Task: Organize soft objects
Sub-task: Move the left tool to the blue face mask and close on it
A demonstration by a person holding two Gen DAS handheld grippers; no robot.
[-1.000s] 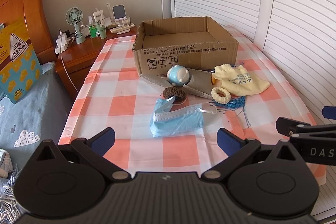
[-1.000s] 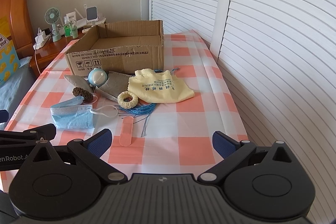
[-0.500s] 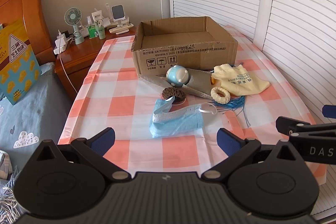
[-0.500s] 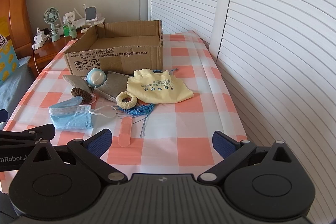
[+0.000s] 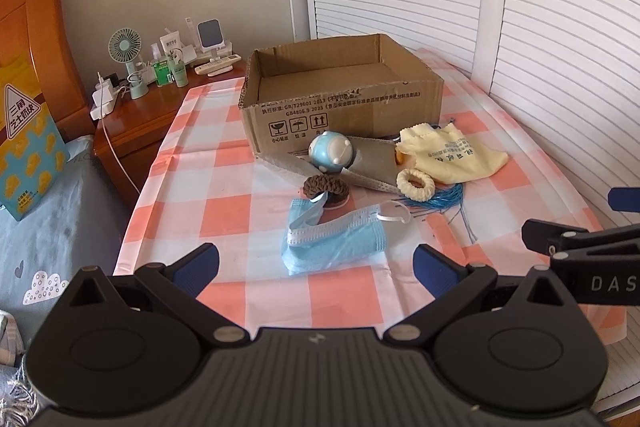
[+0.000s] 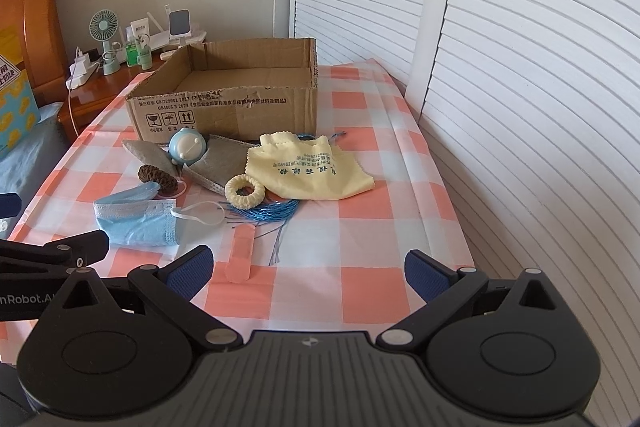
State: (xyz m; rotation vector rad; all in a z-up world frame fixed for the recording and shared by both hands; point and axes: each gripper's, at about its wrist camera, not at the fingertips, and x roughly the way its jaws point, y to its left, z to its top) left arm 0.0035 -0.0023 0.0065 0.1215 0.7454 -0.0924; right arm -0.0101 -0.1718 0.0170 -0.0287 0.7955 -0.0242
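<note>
An open cardboard box (image 5: 344, 107) (image 6: 228, 107) stands at the back of a checked table. In front of it lie a blue face mask (image 5: 332, 239) (image 6: 136, 219), a brown scrunchie (image 5: 325, 185) (image 6: 158, 178), a cream scrunchie (image 5: 415, 184) (image 6: 245, 191), a yellow cloth (image 5: 452, 153) (image 6: 308, 167), a grey mask (image 5: 368, 163) (image 6: 216, 163), a blue-white ball toy (image 5: 331, 151) (image 6: 187, 143) and blue string (image 5: 440, 201) (image 6: 266, 211). My left gripper (image 5: 316, 267) is open, just short of the blue mask. My right gripper (image 6: 310, 267) is open, near the table's front edge.
A pink plaster strip (image 6: 240, 255) lies near the right gripper. A wooden nightstand (image 5: 160, 107) with a fan, bottles and a charger stands at back left. A bed (image 5: 40, 207) is on the left; louvred doors (image 6: 520, 107) on the right.
Both grippers have drifted slightly; the views shift a little. Nothing on the table has moved.
</note>
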